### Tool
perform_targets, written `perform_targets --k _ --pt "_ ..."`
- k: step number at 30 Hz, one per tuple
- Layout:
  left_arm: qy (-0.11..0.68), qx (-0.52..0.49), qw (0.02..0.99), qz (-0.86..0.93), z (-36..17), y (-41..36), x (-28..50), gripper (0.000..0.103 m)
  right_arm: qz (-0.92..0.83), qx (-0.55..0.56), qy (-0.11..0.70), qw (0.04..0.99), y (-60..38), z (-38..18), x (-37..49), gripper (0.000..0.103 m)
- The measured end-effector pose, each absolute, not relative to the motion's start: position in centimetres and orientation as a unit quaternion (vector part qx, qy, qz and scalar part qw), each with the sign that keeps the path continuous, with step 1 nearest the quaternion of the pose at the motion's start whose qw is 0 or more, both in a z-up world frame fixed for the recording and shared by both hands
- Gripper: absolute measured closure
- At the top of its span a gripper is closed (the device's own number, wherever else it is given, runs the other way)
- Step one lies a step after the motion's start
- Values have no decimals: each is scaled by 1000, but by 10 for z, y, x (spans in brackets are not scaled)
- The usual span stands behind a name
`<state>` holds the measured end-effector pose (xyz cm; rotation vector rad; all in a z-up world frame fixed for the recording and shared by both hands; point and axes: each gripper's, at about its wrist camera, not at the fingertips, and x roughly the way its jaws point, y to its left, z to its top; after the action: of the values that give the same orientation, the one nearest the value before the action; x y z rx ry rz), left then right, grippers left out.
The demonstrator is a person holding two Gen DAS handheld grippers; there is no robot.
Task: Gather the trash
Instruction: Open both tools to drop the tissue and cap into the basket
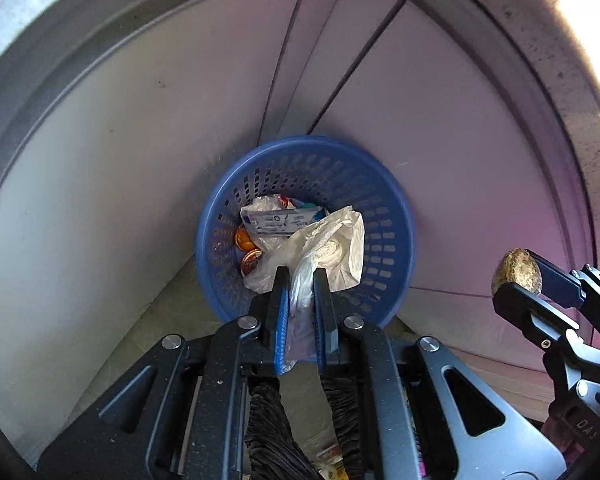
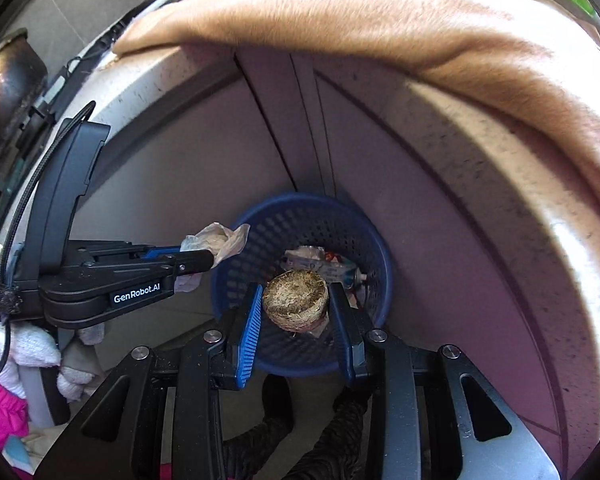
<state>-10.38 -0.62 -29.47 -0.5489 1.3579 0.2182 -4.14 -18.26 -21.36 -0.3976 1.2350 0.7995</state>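
In the corner where two pale panels point(image 1: 112, 184) meet stands a blue basket point(image 1: 396, 216), its wall pierced with slots. Inside it, from the left, lie two orange lids point(image 1: 247, 249), a printed white wrapper point(image 1: 278, 221) and crumpled plastic, with a scrap of red and teal packaging at the back.

Above the basket the left tongs point(image 1: 301, 280) are pressed together on a white bag point(image 1: 332, 248), which bunches between the blue pads and spreads out over the trash below. From the right wrist view the same tongs point(image 2: 216, 258) reach in from the left, the bag point(image 2: 220, 240) hanging over the basket's left rim point(image 2: 236, 224).

To the right, the right tongs point(image 2: 296, 300) pinch a brown fibrous husk point(image 2: 296, 298), held above the basket's open mouth; the pads touch it on both sides. From the left wrist view the husk point(image 1: 518, 272) sits well right of the basket, over the panel.

The basket rests on a greyish floor point(image 1: 156, 320). A speckled tabletop edge point(image 2: 512, 184) curves overhead, draped with a tan cloth point(image 2: 380, 20). At far left are a dark pot point(image 2: 8, 84), a white-gloved hand point(image 2: 24, 344) and a pink sleeve point(image 2: 0, 408).
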Motion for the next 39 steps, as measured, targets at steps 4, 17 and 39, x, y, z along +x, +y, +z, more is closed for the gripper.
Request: perform_targets --k 4,17,39 --pt "621 -246 737 101 -297 -6 -104 95 365 -189 558 721 -175 -221 -43 72" --pt "623 -235 739 104 -299 -7 -96 77 357 -199 559 721 -170 -230 -43 71" --pt "607 -232 751 114 -272 -1 -102 66 367 -184 555 724 -172 -202 -29 59"
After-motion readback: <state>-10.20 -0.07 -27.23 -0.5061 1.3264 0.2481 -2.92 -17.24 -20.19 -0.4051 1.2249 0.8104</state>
